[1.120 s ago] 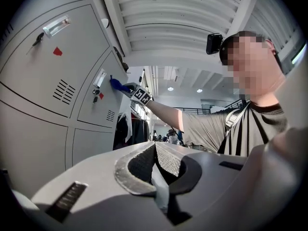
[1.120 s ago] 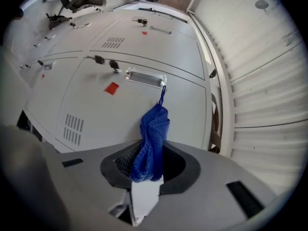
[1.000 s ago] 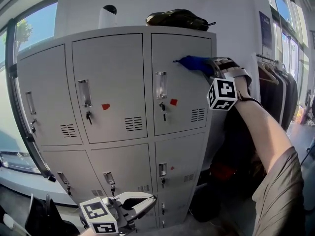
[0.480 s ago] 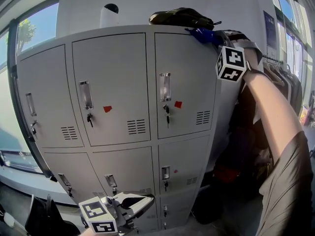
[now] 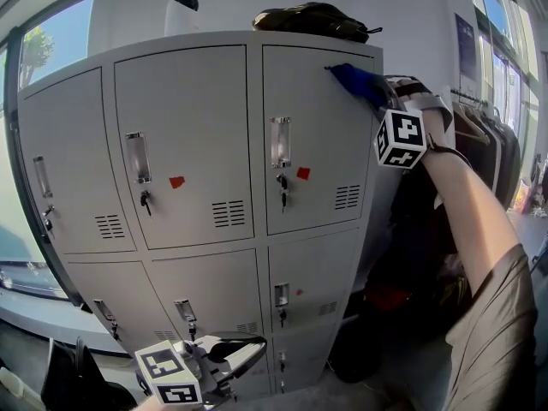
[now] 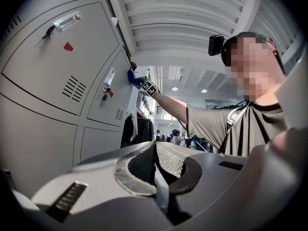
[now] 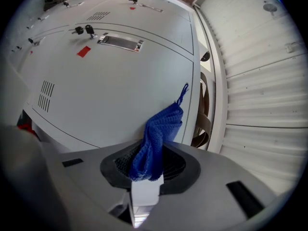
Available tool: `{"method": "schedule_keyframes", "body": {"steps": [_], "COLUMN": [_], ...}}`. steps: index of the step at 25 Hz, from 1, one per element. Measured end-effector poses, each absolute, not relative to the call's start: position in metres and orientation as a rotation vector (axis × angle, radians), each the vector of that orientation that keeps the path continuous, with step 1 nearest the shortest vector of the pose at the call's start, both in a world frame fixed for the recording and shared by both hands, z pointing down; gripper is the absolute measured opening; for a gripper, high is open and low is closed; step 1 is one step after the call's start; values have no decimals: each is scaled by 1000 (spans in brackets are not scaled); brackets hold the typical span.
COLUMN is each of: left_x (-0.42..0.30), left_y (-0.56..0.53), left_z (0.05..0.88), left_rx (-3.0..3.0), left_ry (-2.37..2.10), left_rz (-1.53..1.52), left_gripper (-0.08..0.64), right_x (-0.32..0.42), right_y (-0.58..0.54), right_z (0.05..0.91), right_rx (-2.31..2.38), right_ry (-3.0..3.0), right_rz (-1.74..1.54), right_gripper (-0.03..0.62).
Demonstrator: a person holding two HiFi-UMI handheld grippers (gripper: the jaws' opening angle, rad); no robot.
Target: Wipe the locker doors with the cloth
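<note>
The grey lockers [image 5: 197, 144] fill the head view, with keyed handles and red stickers on the upper doors. My right gripper [image 5: 370, 92] is raised to the top right corner of the upper right door [image 5: 312, 135] and is shut on a blue cloth [image 5: 353, 79]. In the right gripper view the cloth [image 7: 158, 136] sticks out from between the jaws of the right gripper [image 7: 149, 163], and its tip touches the door [image 7: 120, 90] near the edge. My left gripper [image 5: 240, 351] hangs low before the bottom lockers. The left gripper [image 6: 155, 153] has its pads together with nothing between them.
A black bag [image 5: 310, 20] and a white rounded device [image 5: 181, 12] sit on top of the lockers. Clothes hang on a rack [image 5: 479, 135] to the right. Windows run along the left wall. A dark bag [image 5: 73, 382] lies on the floor at bottom left.
My right gripper carried the cloth from the upper part of the right door up to its top edge, then slightly down onto the door's top right corner. The left gripper stayed low.
</note>
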State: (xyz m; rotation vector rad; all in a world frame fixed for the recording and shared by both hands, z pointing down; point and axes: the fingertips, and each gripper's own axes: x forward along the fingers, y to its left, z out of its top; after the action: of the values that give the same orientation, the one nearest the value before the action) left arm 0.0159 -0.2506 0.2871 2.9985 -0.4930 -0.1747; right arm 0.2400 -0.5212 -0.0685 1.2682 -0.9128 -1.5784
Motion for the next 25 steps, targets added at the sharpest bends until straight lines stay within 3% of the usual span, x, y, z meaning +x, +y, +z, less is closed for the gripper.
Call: {"method": "schedule_keyframes", "body": {"steps": [25], "left_x": [20], "left_y": [-214], "left_z": [306], "left_rx": [2963], "left_ry": [-424], "left_rz": [-125], "left_gripper": [9], "right_x": [236], "right_y": [-521], "right_z": [185], "right_rx": [982], "right_ry": [-1099], "right_rz": [-1446], "right_gripper": [86]}}
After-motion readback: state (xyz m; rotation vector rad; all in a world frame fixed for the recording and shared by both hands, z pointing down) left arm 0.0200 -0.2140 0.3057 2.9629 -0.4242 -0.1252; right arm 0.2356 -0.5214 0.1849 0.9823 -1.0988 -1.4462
